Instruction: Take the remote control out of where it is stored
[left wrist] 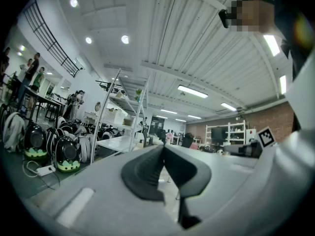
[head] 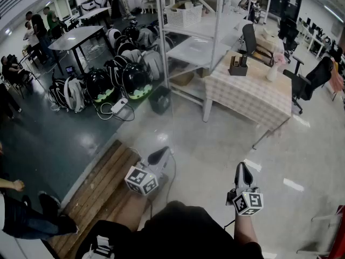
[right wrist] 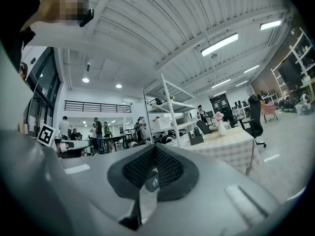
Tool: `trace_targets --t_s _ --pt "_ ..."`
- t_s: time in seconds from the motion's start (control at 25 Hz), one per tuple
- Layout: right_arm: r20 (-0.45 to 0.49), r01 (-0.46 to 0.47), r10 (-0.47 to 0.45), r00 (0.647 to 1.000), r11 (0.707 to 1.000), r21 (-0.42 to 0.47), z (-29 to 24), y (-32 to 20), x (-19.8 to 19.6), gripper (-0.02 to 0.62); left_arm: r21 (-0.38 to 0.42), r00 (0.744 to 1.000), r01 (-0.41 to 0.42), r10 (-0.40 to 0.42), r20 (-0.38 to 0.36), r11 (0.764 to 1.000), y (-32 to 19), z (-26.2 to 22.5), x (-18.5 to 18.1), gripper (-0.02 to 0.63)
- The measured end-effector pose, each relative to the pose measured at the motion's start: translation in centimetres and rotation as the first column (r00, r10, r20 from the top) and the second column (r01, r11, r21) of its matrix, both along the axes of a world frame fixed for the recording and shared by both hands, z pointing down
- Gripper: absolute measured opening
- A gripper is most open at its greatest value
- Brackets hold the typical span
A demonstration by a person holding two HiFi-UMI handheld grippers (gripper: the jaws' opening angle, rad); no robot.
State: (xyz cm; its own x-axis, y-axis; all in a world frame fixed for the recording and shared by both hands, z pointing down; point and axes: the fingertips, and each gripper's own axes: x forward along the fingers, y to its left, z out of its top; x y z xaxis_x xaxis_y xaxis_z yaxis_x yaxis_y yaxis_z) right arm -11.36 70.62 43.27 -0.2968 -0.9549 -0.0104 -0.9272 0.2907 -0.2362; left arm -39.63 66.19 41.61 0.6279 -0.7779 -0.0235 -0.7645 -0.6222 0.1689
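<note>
A dark holder box (head: 237, 65) stands on the far left part of the checked-cloth table (head: 253, 99), with dark upright items in it. Which of them is the remote control is too small to tell. The right gripper view shows the same holder (right wrist: 195, 136) on that table (right wrist: 231, 144), far off. My left gripper (head: 161, 154) is low in front of me, jaws shut with nothing between them (left wrist: 163, 149). My right gripper (head: 242, 167) points toward the table, also shut and empty (right wrist: 155, 149). Both are well short of the table.
A vase with a pink flower (head: 273, 69) stands on the table's right part. A white shelving unit (head: 199, 47) with a basket (head: 184, 14) stands left of the table. Backpacks (head: 124, 77) lie on the floor, office chairs (head: 310, 80) stand beyond, and wooden planks (head: 102, 190) lie at my left.
</note>
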Motion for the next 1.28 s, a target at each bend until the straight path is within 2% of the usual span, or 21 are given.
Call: trace_targets --t_s 0.28,0.84,1.08,1.28 --pt "0.018 -0.021 0.021 1.0 1.0 0.01 0.3 -0.1 4.1 0.005 0.016 1.0 -0.004 0.003 0.006 1.0 -0.6 0.2 3.8 0.002" --pt "0.062 0.034 -0.035 0.997 0.999 0.017 0.5 1.2 15.3 0.005 0.039 0.993 0.113 -0.112 -0.029 0.993 0.4 -0.7 12.2 0.002" --pt "0.074 0.037 -0.038 0.997 0.999 0.017 0.4 -0.4 16.4 0.005 0.011 0.992 0.126 -0.126 -0.002 0.992 0.8 -0.4 13.0 0.002" --pt "0.077 0.029 -0.029 0.997 1.0 0.01 0.8 -2.3 16.6 0.005 0.004 0.99 0.14 -0.14 0.019 0.99 -1.2 0.2 12.7 0.002"
